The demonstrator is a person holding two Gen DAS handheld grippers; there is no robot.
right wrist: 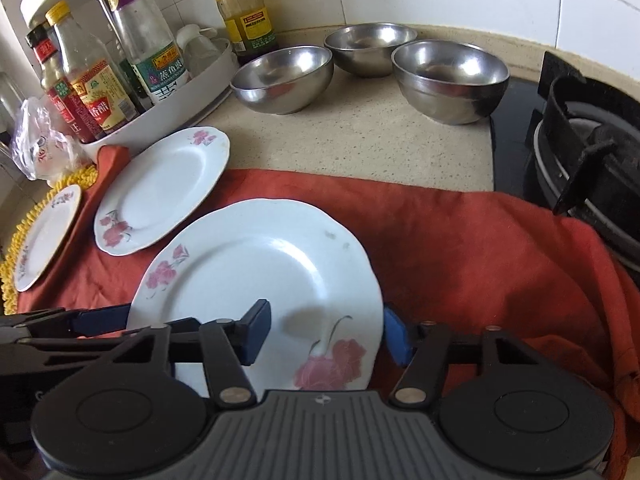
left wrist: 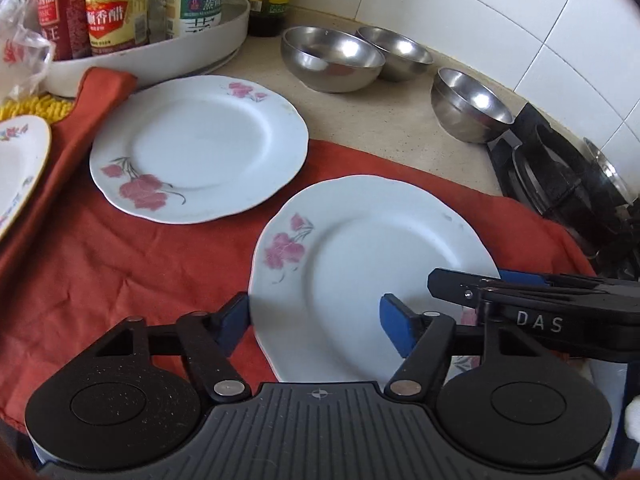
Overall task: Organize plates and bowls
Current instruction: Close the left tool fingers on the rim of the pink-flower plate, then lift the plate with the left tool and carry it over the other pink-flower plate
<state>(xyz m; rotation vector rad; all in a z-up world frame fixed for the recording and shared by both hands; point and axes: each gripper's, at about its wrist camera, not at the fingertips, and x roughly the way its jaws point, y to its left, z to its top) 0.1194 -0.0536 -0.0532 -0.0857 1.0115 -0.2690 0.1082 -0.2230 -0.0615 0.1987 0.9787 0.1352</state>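
Plates come first here: the near white porcelain plate with a scalloped rim and pink flower prints (right wrist: 256, 280) lies flat on the rumpled rust-red cloth (right wrist: 480, 248), and both grippers sit at its near edge. The left gripper (left wrist: 316, 320) has one blue pad at the plate's left rim and the other above the plate's face, jaws partly apart; the right gripper (right wrist: 326, 332) straddles the right rim the same way. Whether any pad actually presses the porcelain I cannot tell, and the plate does not look lifted.

Judging by the spread, sorting has barely begun. A second matching flowered plate (left wrist: 196, 148) lies separately further back on the cloth, partly overhanging onto the counter, and a smaller gold-rimmed floral plate (right wrist: 44, 236) rests on a yellow tufted mat (right wrist: 16, 240) at the left. Nothing is stacked. Three round stainless-steel bowls (right wrist: 284, 78) (right wrist: 370, 46) (right wrist: 450, 78) stand loose and upright on the speckled beige stone counter (right wrist: 360, 140), none nested, their polished walls mirroring the room.

Beyond them a white tray of glass sauce bottles (right wrist: 168, 120) sits against glossy white wall tiles, and a black cast-iron stove burner (right wrist: 580, 152) lies to the right.
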